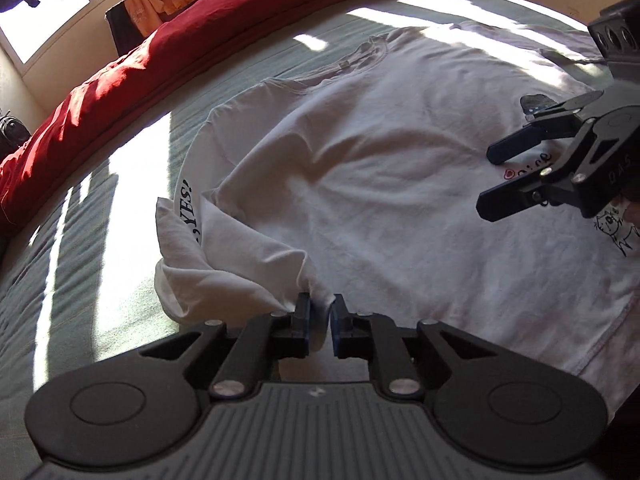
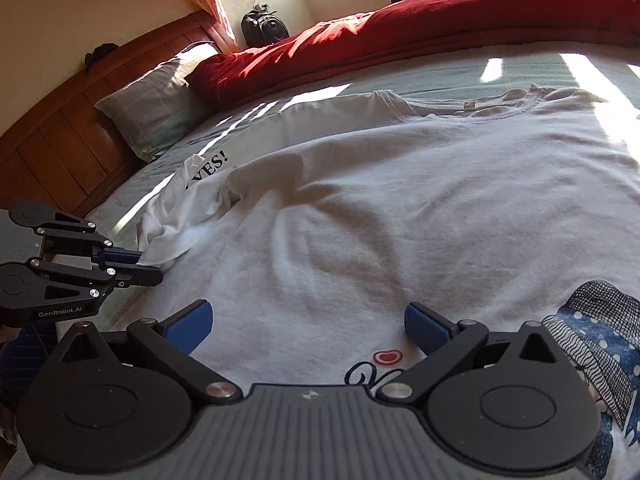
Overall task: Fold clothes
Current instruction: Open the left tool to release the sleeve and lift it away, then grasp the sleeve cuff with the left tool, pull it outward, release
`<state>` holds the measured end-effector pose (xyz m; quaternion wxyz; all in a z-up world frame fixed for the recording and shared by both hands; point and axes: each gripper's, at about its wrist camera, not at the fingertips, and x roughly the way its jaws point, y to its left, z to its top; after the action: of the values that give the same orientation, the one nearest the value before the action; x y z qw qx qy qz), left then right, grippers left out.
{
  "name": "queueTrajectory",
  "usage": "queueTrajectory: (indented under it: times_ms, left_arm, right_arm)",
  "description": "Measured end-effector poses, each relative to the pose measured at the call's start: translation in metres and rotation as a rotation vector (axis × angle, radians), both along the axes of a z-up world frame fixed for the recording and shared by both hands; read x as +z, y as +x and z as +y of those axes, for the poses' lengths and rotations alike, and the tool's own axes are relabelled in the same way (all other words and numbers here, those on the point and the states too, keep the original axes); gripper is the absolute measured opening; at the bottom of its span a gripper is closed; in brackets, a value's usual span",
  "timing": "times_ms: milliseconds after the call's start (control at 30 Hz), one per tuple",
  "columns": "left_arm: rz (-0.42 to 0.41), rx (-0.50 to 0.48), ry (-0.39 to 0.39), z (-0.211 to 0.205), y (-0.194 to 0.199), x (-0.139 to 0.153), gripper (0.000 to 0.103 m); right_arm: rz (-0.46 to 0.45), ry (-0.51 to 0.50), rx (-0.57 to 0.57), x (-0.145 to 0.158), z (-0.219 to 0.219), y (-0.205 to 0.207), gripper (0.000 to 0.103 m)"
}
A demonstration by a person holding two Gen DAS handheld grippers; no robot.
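Your left claw point(image 1: 320, 314) stands narrowly parted around the sleeve point(image 1: 224, 264) at 6 o'clock, which could slip and unfold; right claw point(image 2: 308, 326) gapes wide, empty.

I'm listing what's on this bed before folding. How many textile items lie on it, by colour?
White: 1, the T-shirt
Red: 1, the duvet
Grey-green: 1, the pillow
Total: 3
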<state>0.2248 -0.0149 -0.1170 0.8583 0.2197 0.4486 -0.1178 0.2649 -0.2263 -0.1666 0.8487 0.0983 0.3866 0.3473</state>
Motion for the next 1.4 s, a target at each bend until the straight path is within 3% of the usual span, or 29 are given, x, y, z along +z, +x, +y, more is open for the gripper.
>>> queueTrajectory:
  times_ms: [100, 167, 300, 367, 500, 600, 733, 833, 933, 1033, 1167, 1400]
  left_arm:
    - [0.023, 0.006, -0.021, -0.007, -0.003, 0.005, 0.026]
    - [0.017, 0.002, -0.04, -0.008, -0.007, 0.015, 0.039]
    - [-0.025, 0.025, -0.071, 0.001, -0.009, 0.043, 0.04]
    - [-0.062, 0.057, -0.081, 0.01, -0.005, 0.057, 0.047]
    - [-0.122, 0.213, -0.147, 0.047, 0.027, 0.073, 0.049]
    - [-0.131, 0.371, -0.263, 0.085, 0.065, 0.075, 0.049]
    - [-0.07, 0.536, -0.434, 0.125, 0.11, 0.06, 0.047]
    - [0.017, 0.605, -0.477, 0.138, 0.128, 0.038, 0.047]
    - [0.08, 0.643, -0.423, 0.137, 0.133, 0.02, 0.04]
    - [0.103, 0.635, -0.449, 0.137, 0.127, 0.014, 0.008]
    - [0.042, 0.634, -0.37, 0.136, 0.121, 0.024, 0.006]
    - [-0.071, 0.752, -0.349, 0.176, 0.116, 0.054, 0.004]
  right_arm:
    - [0.007, 0.007, 0.002, 0.0, -0.002, 0.001, 0.103]
    - [0.014, 0.014, 0.002, 0.0, -0.003, 0.002, 0.103]
    - [0.026, 0.026, -0.002, 0.0, -0.006, 0.003, 0.103]
    - [0.03, 0.029, -0.004, 0.001, -0.007, 0.002, 0.103]
    - [0.04, 0.046, -0.012, 0.0, -0.009, 0.003, 0.103]
    - [0.043, 0.051, -0.016, 0.0, -0.009, 0.003, 0.103]
    - [0.043, 0.049, -0.016, 0.0, -0.008, 0.004, 0.103]
    - [0.046, 0.057, -0.014, 0.0, -0.009, 0.005, 0.103]
    - [0.057, 0.069, -0.016, -0.001, -0.011, 0.006, 0.103]
    - [0.062, 0.075, -0.015, 0.0, -0.011, 0.006, 0.103]
    - [0.059, 0.072, -0.017, -0.001, -0.01, 0.006, 0.103]
    - [0.058, 0.074, -0.017, -0.001, -0.011, 0.007, 0.103]
